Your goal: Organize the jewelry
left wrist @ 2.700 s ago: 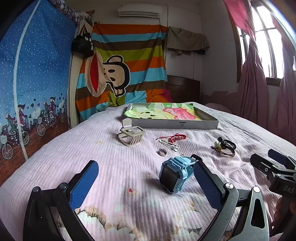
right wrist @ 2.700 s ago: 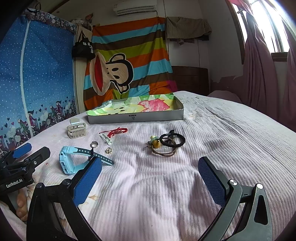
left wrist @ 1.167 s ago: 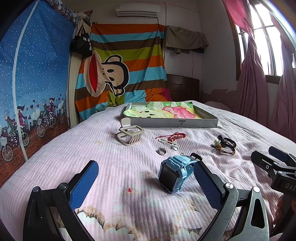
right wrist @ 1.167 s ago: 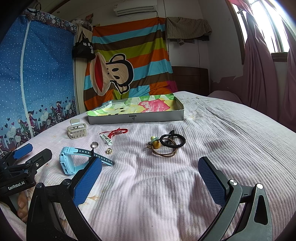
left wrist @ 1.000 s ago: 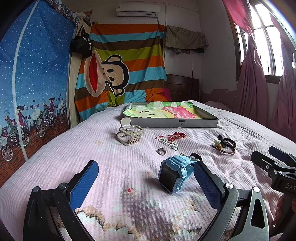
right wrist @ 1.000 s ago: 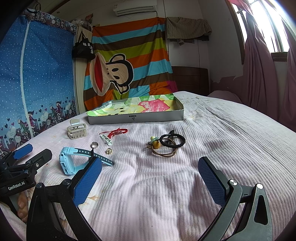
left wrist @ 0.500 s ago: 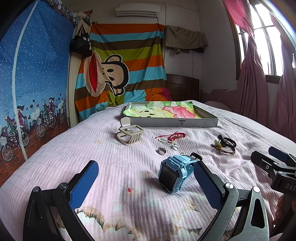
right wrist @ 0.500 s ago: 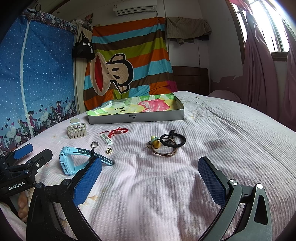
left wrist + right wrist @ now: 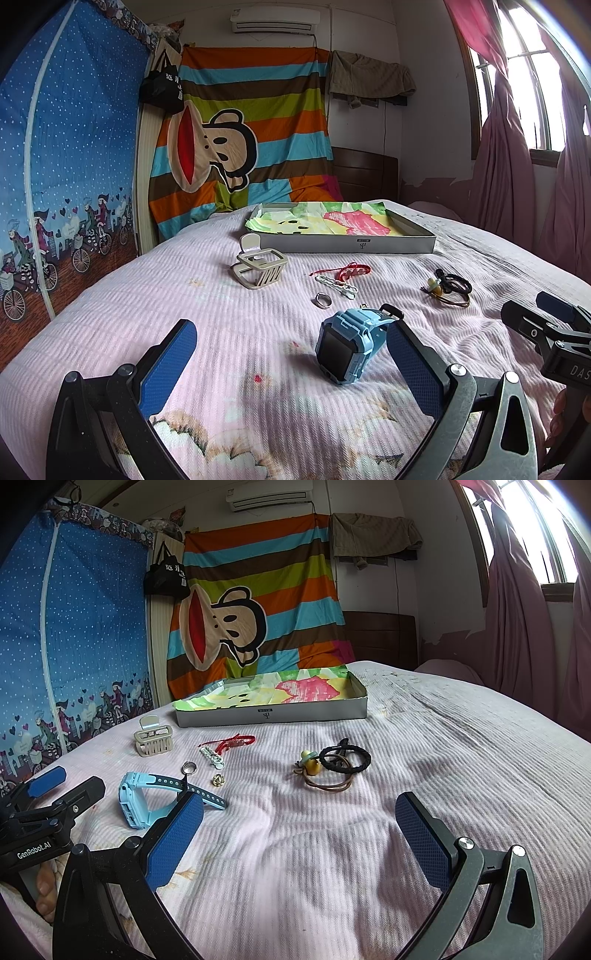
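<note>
The light-blue plastic child's smartwatch [image 9: 351,345] lies on the pink ribbed bedspread [image 9: 221,295], just inside the right-hand fingers [image 9: 413,363] of the left gripper [image 9: 291,365], which is spread and empty. The strap's long axis runs away toward the shallow grey cardboard tray [image 9: 360,244]. The right gripper [image 9: 303,834], also spread and empty, is farther off. The watch's far strap is partly hidden in the left view.
</note>
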Demonstrator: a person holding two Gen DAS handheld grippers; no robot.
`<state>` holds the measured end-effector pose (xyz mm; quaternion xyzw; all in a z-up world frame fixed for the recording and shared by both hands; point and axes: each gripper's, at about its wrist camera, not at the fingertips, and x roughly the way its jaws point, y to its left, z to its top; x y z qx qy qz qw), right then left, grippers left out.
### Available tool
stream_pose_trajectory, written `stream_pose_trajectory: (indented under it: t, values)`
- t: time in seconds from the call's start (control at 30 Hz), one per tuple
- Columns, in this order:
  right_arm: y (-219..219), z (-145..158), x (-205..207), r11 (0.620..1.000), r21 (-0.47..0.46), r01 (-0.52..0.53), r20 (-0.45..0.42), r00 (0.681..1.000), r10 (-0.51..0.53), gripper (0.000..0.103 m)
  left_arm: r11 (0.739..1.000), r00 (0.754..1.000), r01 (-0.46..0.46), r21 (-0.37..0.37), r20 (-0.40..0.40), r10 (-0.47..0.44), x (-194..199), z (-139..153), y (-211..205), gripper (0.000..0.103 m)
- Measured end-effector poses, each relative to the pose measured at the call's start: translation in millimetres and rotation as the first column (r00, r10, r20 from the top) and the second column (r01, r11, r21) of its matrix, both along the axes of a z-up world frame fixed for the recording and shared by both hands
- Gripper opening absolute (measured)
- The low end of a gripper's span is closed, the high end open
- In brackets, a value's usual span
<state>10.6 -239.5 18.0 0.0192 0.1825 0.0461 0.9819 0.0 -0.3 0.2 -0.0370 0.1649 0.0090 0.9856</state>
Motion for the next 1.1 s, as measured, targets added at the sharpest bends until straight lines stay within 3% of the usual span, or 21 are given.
stream_pose_trajectory:
  t: [0.7, 1.1]
  values:
    - [0, 3, 1, 1.000, -0.009, 0.003, 0.005, 1.000, -0.003, 0.102, 1.000, 1.000, 0.012, -0.004, -0.008, -0.012, -1, -1, -1, 0.103]
    - [-18, 22, 15, 0.999, -0.040, -0.016, 0.046, 0.999, 0.018, 0.102, 0.997, 0.996, 0.051, -0.054, -0.071, -0.055, 17, 2, 3, 0.103]
